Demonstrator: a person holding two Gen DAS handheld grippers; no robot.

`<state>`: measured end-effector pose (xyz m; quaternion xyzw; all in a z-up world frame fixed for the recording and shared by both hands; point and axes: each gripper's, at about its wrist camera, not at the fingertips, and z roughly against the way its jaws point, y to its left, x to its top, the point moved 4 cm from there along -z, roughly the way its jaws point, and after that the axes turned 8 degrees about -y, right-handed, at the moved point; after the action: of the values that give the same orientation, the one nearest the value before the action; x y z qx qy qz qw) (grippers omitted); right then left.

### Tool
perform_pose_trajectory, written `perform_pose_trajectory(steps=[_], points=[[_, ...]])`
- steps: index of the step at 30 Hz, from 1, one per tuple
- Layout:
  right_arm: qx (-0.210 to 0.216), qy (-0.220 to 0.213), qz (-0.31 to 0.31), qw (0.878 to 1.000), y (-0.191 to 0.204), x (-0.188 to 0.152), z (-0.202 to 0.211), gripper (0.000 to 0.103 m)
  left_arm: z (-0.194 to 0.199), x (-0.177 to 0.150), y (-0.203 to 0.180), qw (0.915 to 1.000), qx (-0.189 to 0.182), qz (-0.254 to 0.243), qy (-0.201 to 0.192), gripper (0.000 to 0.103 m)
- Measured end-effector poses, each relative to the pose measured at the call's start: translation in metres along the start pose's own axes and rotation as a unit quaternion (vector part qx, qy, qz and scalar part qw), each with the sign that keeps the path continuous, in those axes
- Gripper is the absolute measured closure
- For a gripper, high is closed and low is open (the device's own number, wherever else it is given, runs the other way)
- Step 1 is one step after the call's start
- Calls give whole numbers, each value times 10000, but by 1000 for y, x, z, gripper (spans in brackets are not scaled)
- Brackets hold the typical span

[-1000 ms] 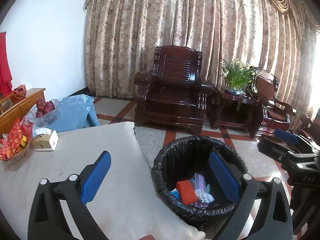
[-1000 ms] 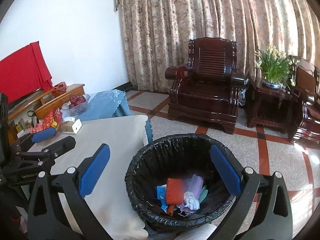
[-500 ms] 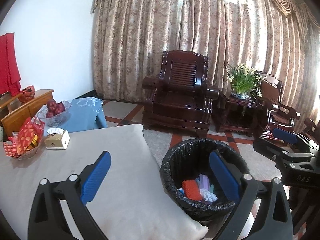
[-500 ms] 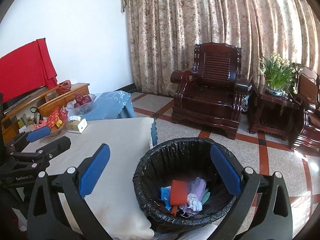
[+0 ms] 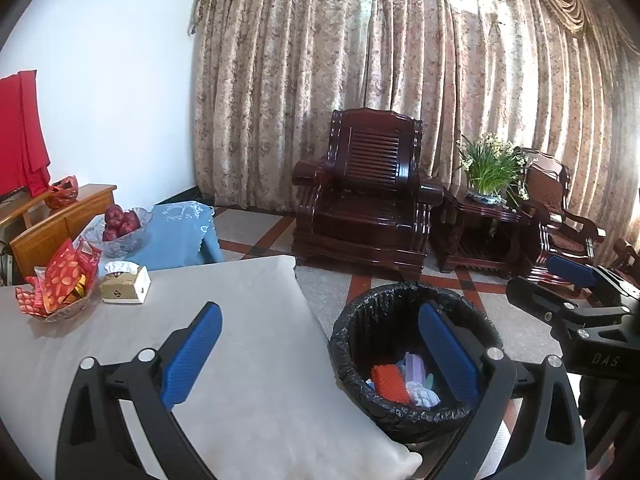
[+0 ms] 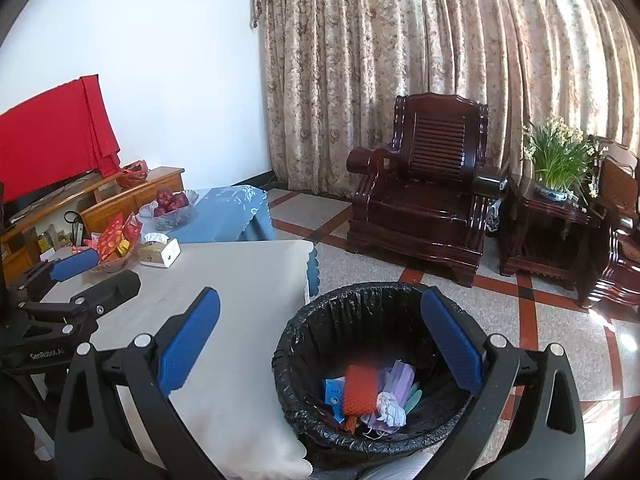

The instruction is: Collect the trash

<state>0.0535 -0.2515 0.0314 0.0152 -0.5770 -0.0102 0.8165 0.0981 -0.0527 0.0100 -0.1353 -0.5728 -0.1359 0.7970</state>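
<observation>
Looking forward along the left gripper (image 5: 320, 354), the left wrist view shows its blue-padded fingers (image 5: 192, 354) spread wide apart with nothing between them. One finger hangs over the pale tablecloth (image 5: 248, 360), the other over the bin (image 5: 356, 344), a black-lined basket standing on the floor just beside the table corner. Inside the bin lie an orange knitted piece (image 5: 390, 378), a lilac mask (image 5: 414, 366) and a white crumpled wad (image 5: 420, 392). The right gripper (image 5: 568, 272) enters this view at the right edge, above the floor; whether it is spread cannot be told from here.

The right wrist view settles that: the right gripper (image 6: 320, 354) has its jaws wide apart and empty, framing the bin (image 6: 304, 344) from almost above. This view alone reveals a blue card (image 6: 333, 392) under the orange knitted piece (image 6: 360, 394). The left gripper (image 6: 76, 264) appears at the left edge over the table. A tissue box (image 6: 158, 254), a snack basket (image 6: 112, 248) and a glass fruit bowl (image 6: 170, 210) stand at the table's far end.
</observation>
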Motion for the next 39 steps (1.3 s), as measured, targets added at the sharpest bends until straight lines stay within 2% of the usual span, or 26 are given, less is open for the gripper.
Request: perform_pose_trajectory(steps=[39], points=[[20,19,7,10000,5,0,-2,5,-1,2,7,10000,94,-20,18,6]])
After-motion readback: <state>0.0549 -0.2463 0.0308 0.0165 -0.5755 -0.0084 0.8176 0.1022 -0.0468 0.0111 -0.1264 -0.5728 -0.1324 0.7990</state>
